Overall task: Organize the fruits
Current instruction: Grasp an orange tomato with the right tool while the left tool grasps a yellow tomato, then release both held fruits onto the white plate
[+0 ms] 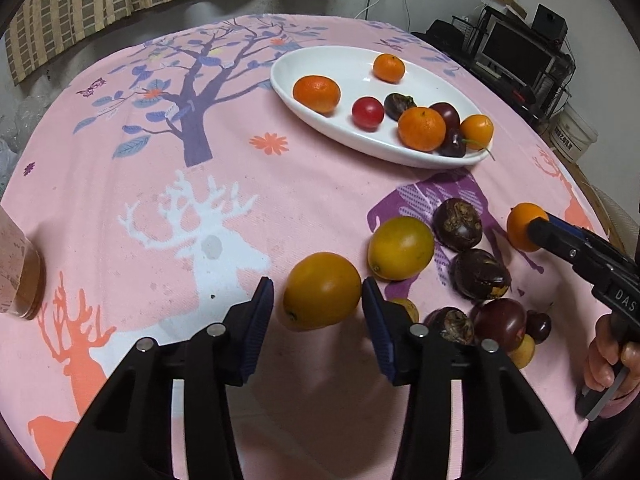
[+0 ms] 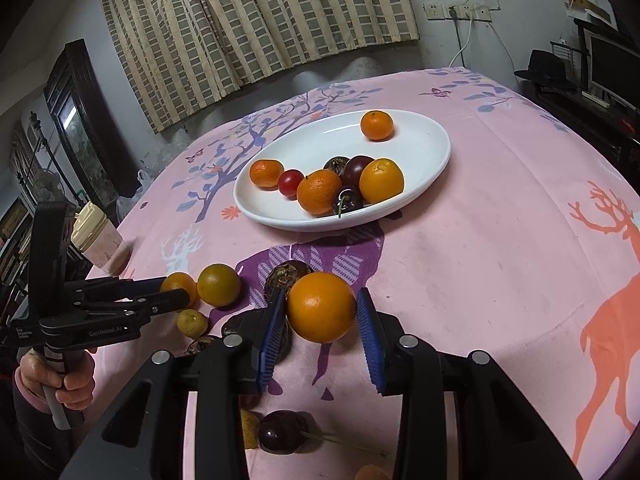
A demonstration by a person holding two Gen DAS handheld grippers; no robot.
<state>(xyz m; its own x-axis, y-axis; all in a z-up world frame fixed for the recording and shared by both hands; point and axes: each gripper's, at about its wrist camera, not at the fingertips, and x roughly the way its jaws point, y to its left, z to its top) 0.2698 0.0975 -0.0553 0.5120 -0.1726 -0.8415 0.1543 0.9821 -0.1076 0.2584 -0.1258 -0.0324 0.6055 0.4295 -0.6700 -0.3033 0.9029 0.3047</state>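
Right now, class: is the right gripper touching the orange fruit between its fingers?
Touching. The right wrist view shows the right gripper with both blue pads pressed against the orange fruit, lifted off the cloth.

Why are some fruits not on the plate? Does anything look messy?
Yes. A heap of dark chestnuts, cherries and a yellow-green citrus fruit lies loose on the pink deer-print tablecloth, outside the white oval plate. Nothing looks spilled or broken.

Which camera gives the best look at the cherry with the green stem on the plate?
The right wrist view: the cherry sits at the white plate's near rim, stem facing the camera. The left wrist view shows the cherry smaller, side-on, behind an orange.
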